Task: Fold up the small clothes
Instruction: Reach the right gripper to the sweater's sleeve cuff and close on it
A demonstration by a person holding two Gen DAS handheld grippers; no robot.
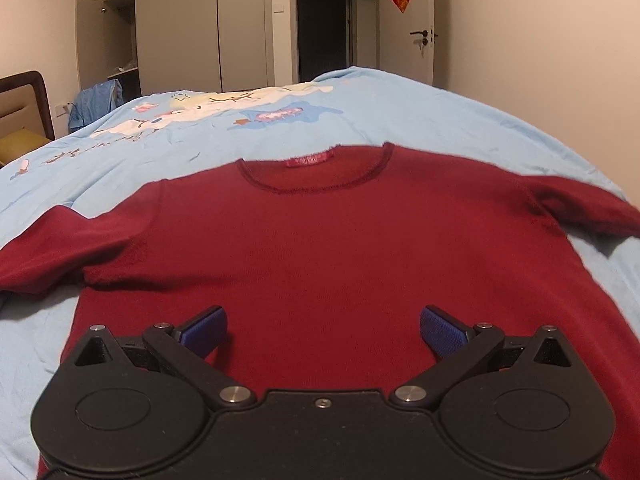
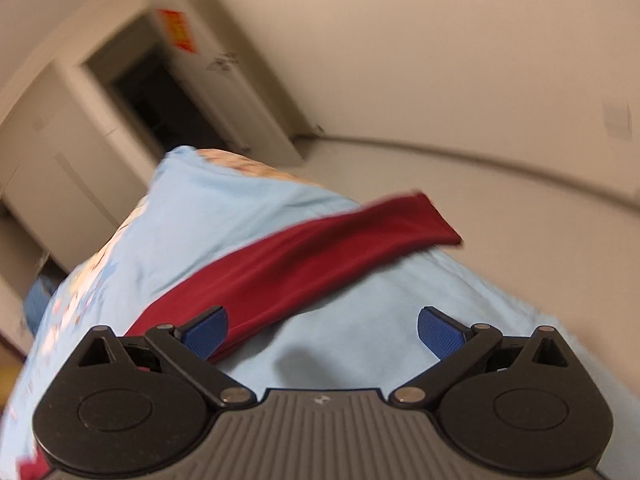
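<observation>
Left gripper (image 1: 323, 330) jaws apart over red sweater (image 1: 320, 248) spread flat on bed (image 1: 440, 120), right gripper (image 2: 322, 330) apart near right sleeve (image 2: 320, 256); folding unstarted, next probably grab sleeve.

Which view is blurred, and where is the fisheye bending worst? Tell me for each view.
Left wrist view: sharp; dim warm indoor light; the bed bulges into a dome and the red sweater sleeves curve down at the edges. Right wrist view: motion blur smears the doorway and sleeve; the floor edge bows; the right gripper stays crisp.
</observation>
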